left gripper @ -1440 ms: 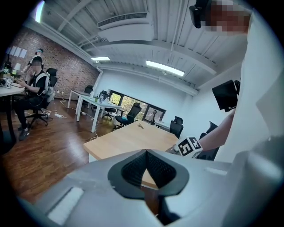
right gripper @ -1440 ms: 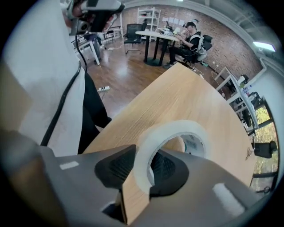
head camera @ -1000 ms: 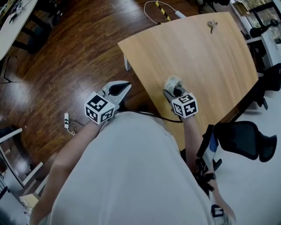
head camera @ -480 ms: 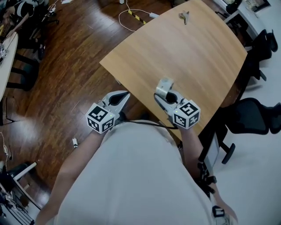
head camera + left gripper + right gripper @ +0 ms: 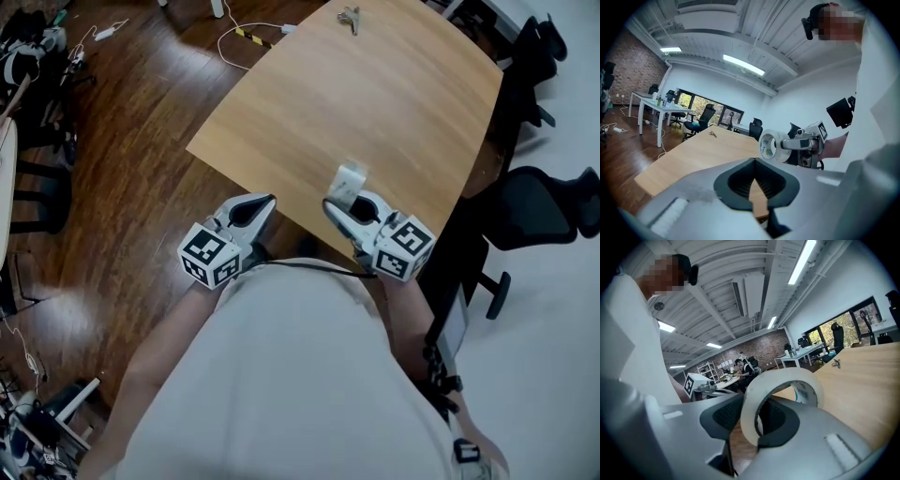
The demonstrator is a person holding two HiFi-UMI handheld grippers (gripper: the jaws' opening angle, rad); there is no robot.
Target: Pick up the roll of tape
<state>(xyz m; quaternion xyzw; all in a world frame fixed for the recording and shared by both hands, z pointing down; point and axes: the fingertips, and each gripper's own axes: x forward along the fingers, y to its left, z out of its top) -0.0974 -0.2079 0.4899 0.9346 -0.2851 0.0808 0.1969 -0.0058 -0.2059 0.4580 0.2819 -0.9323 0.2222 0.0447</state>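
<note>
Tape roll inside right gripper

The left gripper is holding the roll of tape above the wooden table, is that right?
No, the right gripper holds the roll of tape above the wooden table; the right gripper view shows it between those jaws. The left gripper is shut and empty.

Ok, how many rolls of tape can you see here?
1. The roll of tape is clamped in the right gripper, up off the table; no other shows.
</note>
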